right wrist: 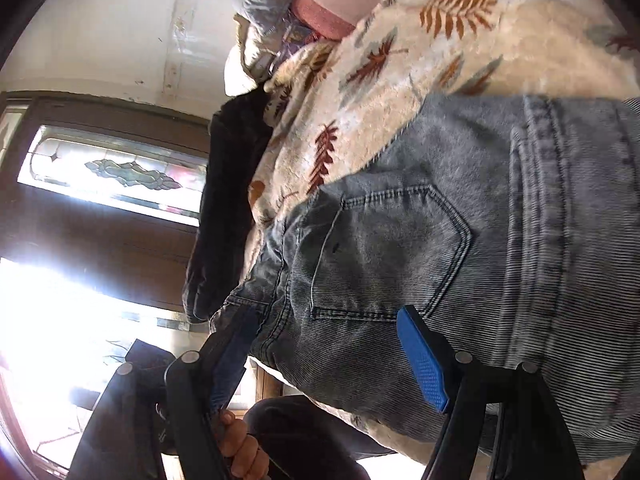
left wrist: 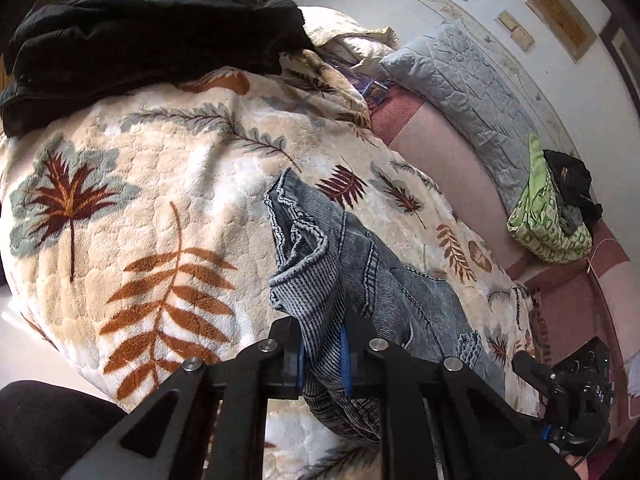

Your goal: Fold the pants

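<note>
Up close in the left wrist view, the left gripper [left wrist: 322, 354] has its jaws nearly together, pinching a bunched fold of the grey-blue denim pants [left wrist: 320, 256] between blue pads [left wrist: 345, 354]. The hem end rises crumpled above the fingers, and the rest of the pants trails toward the right over a cream blanket [left wrist: 160, 184] printed with leaves. A black garment [left wrist: 152, 44] lies at the blanket's far end, a grey quilted pillow [left wrist: 472, 92] leans by the wall, and a green bag [left wrist: 548, 220] sits on the pink bedsheet [left wrist: 448, 152]. The right gripper [left wrist: 568, 396] shows at the lower right.

Seen from the right wrist view, the right gripper [right wrist: 328, 356] has its jaws spread wide, holding nothing. The pants [right wrist: 500, 240] lie on the blanket [right wrist: 400, 88], with the back pocket [right wrist: 392, 252] just ahead of the blue pad [right wrist: 422, 360].
</note>
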### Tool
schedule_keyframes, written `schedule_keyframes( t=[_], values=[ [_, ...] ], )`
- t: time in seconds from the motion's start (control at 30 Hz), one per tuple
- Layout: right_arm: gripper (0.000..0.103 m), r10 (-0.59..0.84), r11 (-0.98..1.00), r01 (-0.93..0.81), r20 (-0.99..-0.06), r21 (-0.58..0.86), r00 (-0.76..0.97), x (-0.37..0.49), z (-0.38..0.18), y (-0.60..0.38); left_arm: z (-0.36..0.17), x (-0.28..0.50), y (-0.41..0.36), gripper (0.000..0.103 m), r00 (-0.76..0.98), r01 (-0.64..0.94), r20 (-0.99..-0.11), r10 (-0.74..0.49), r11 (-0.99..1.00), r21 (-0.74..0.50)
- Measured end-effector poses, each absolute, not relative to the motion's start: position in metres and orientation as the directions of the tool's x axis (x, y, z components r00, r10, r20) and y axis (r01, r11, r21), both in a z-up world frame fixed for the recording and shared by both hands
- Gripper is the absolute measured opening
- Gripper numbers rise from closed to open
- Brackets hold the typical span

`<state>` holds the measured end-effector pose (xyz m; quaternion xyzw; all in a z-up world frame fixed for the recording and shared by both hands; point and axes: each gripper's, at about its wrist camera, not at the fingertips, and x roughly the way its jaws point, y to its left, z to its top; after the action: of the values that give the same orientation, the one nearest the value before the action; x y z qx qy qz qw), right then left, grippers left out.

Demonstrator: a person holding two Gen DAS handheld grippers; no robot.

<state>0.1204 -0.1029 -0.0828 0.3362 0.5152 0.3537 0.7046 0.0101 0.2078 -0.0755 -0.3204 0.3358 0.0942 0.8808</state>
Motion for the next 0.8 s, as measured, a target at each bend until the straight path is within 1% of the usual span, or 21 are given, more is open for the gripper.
schedule_keyframes(
  t=[0.13,0.27,0.4,0.5,0.6,0.63,0.7,0.73,0.77,0.8],
  values=[
    [0.076,0.785,0.571,-0.176,-0.471,0.802,0.402,0.105,-0.063,-0.179,-0.038,0.023,0.164,0.013,0.789,-0.293,-0.615,-0.018,0.868,-0.4],
    [0.076,0.724,0.587,-0.104,-0.464,0.803,0.511,0.101,-0.072,-0.251,-0.002,0.036,0.098,0.013,0.83,-0.165,-0.557,-0.023,0.944,-0.285],
    [0.076,0.685,0.552,-0.029,-0.434,0.833,0.585,0.099,-0.087,-0.308,0.024,0.039,0.011,0.013,0.862,0.011,-0.5,-0.083,0.989,-0.146],
    [0.076,0.657,0.515,0.014,-0.405,0.857,0.635,0.092,-0.097,-0.344,0.022,0.037,-0.062,0.013,0.86,0.155,-0.488,-0.15,0.987,-0.03],
    [0.076,0.639,0.477,0.041,-0.379,0.878,0.669,0.086,-0.103,-0.371,-0.013,0.037,-0.125,0.013,0.805,0.291,-0.554,-0.214,0.955,0.053],
    [0.076,0.637,0.465,0.042,-0.367,0.884,0.678,0.085,-0.104,-0.378,-0.033,0.041,-0.142,0.013,0.769,0.328,-0.6,-0.219,0.942,0.077],
    [0.076,0.627,0.456,0.044,-0.356,0.889,0.693,0.08,-0.105,-0.39,-0.078,0.05,-0.17,0.013,0.661,0.388,-0.719,-0.217,0.918,0.08],
    [0.076,0.625,0.454,0.048,-0.356,0.89,0.695,0.079,-0.106,-0.394,-0.099,0.052,-0.18,0.013,0.618,0.411,-0.76,-0.203,0.907,0.092],
    [0.076,0.625,0.449,0.052,-0.354,0.892,0.696,0.077,-0.107,-0.397,-0.112,0.051,-0.186,0.013,0.613,0.413,-0.772,-0.17,0.902,0.129],
    [0.076,0.623,0.444,0.055,-0.353,0.894,0.698,0.076,-0.107,-0.401,-0.114,0.045,-0.19,0.014,0.64,0.412,-0.753,-0.156,0.896,0.165]
  ],
)
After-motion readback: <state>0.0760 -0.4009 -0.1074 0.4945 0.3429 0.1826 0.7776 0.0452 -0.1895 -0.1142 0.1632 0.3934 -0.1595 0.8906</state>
